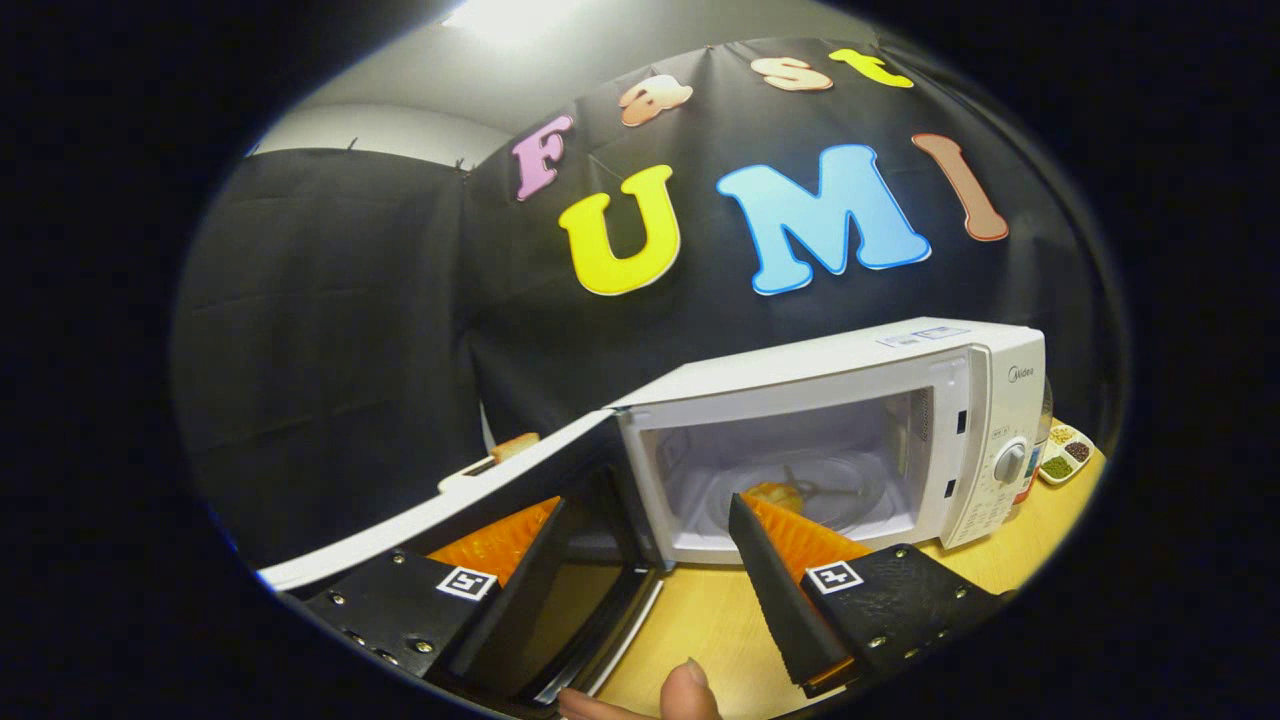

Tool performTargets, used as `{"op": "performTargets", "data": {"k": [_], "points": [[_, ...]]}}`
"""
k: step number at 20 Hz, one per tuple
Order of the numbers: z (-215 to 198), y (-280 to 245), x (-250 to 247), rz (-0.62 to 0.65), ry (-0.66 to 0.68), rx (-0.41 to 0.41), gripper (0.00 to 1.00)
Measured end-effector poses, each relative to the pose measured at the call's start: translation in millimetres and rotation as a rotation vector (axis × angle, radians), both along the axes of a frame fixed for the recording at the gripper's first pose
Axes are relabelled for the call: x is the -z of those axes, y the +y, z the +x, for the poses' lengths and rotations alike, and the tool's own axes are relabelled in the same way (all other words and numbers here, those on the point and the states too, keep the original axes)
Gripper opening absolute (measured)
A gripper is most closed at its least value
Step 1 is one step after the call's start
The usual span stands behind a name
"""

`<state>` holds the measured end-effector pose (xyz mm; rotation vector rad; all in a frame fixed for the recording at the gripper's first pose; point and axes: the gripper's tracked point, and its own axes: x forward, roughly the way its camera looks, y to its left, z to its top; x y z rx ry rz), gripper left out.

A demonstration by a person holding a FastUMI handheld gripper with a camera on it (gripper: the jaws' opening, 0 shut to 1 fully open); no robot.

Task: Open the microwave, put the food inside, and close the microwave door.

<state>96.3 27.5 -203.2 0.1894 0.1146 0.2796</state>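
Claw spread wide at the open microwave door, food already inside.

The claw has its fingers well apart and grips nothing — the open door stands between them, its edge beside the left finger. Just beyond the right finger, the food rests on the glass turntable inside the white microwave, which sits on the wooden surface. A small divided dish lies past the microwave, near the surface's far right edge — a fingertip shows below the claw.
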Motion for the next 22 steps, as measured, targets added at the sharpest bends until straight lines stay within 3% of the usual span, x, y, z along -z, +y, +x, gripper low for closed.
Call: {"op": "performTargets", "data": {"k": [5, 9, 13, 15, 19, 22], "points": [[-86.8, 57.1, -50.7, 0.034, -0.128, -0.182, 0.96], [-145.0, 114.6, -51.0, 0.018, -0.139, -0.351, 0.95], [-164.9, 148.5, -32.3, -0.058, -0.163, -0.42, 0.9], [-168.7, 152.5, -31.6, -0.115, -0.222, -0.399, 0.89], [-172.8, 187.0, 5.0, -0.167, -0.159, -0.468, 0.53], [-162.7, 185.2, 34.2, -0.241, -0.1, -0.438, 0.3]]}}
